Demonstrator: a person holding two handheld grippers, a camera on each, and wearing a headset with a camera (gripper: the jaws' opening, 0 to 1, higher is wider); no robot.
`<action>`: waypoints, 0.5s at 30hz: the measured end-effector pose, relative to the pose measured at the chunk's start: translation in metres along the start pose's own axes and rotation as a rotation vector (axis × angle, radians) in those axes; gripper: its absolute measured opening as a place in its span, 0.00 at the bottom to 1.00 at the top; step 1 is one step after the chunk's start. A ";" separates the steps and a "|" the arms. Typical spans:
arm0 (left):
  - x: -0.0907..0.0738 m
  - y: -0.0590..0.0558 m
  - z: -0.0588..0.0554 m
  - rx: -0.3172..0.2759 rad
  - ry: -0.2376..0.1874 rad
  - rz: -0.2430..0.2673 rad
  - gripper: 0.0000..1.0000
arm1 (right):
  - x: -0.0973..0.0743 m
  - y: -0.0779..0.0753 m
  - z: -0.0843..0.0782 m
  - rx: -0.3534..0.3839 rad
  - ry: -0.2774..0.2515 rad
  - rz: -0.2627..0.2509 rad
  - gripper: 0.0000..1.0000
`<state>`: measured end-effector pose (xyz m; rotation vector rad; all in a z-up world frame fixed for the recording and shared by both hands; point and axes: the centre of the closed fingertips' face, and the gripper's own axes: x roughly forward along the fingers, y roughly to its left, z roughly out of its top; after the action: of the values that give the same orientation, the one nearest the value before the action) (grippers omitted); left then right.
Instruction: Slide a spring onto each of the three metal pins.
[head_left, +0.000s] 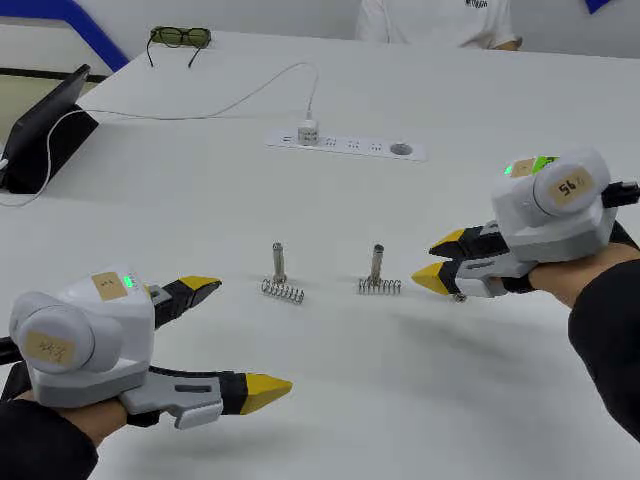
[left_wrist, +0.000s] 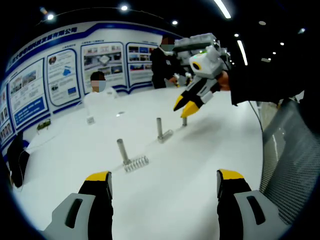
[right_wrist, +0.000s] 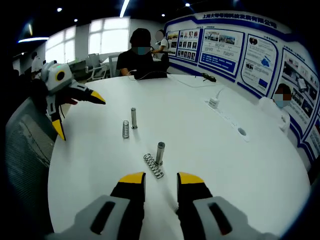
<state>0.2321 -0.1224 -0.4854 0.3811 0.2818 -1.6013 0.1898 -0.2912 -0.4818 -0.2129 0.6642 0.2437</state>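
Two metal pins stand upright on the white table, the left pin (head_left: 279, 262) (left_wrist: 122, 150) (right_wrist: 133, 117) and the right pin (head_left: 377, 262) (left_wrist: 159, 127) (right_wrist: 160, 152). A spring lies flat at the foot of each: left spring (head_left: 283, 291) (left_wrist: 136, 163) (right_wrist: 126, 129), right spring (head_left: 380, 286) (left_wrist: 166, 135) (right_wrist: 154, 165). My left gripper (head_left: 235, 338) (left_wrist: 162, 182) is wide open and holds nothing, near the front edge. To the right of the right pin, my right gripper (head_left: 438, 260) (right_wrist: 161, 179) hovers open by a small gap. A small grey piece (left_wrist: 184, 121) (head_left: 460, 297) sits just under it.
A white power strip (head_left: 345, 145) with a plugged charger (head_left: 307, 130) and cable lies behind the pins. Sunglasses (head_left: 180, 37) rest at the far edge, and a black tablet (head_left: 45, 130) stands at the far left. A person in white (head_left: 435, 20) sits across the table.
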 end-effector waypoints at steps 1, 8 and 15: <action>0.000 0.000 0.000 0.000 0.001 0.000 0.88 | 0.001 0.001 0.000 -0.002 0.000 0.005 0.26; -0.001 0.001 -0.001 0.000 0.003 0.003 0.88 | 0.013 0.006 0.000 -0.017 0.013 0.030 0.25; -0.001 0.002 -0.002 0.000 0.007 0.003 0.88 | 0.021 0.007 -0.004 -0.023 0.035 0.045 0.24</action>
<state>0.2341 -0.1212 -0.4865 0.3868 0.2864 -1.5975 0.2011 -0.2821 -0.4992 -0.2254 0.7017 0.2914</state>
